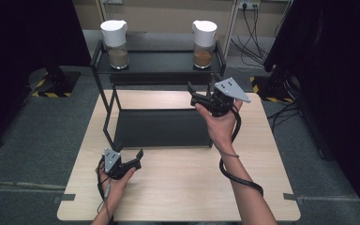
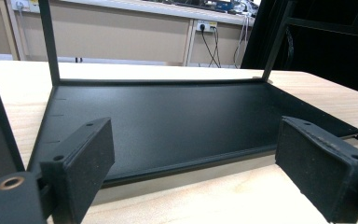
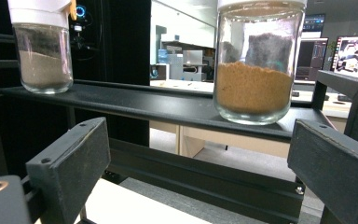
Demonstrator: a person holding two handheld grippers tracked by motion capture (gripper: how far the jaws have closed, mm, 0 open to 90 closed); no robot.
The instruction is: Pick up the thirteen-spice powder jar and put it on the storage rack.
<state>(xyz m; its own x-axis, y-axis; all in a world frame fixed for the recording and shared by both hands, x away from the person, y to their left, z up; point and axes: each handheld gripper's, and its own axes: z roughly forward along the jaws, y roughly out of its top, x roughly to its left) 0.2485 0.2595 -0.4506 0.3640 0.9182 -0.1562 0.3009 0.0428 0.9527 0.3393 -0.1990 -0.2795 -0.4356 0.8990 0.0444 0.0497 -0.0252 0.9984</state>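
Two glass jars with white lids stand on the top shelf of a black metal rack. The left jar holds pale brown powder, the right jar orange-brown powder. My right gripper is raised in front of the shelf, just short of the right jar, open and empty. The left jar stands farther along the shelf. My left gripper rests low over the table near its front left, open and empty, facing the rack's bottom tray.
The rack's bottom tray lies on the wooden table. Black upright posts frame the rack. Dark curtains flank the scene, and cables run along the floor at the back right.
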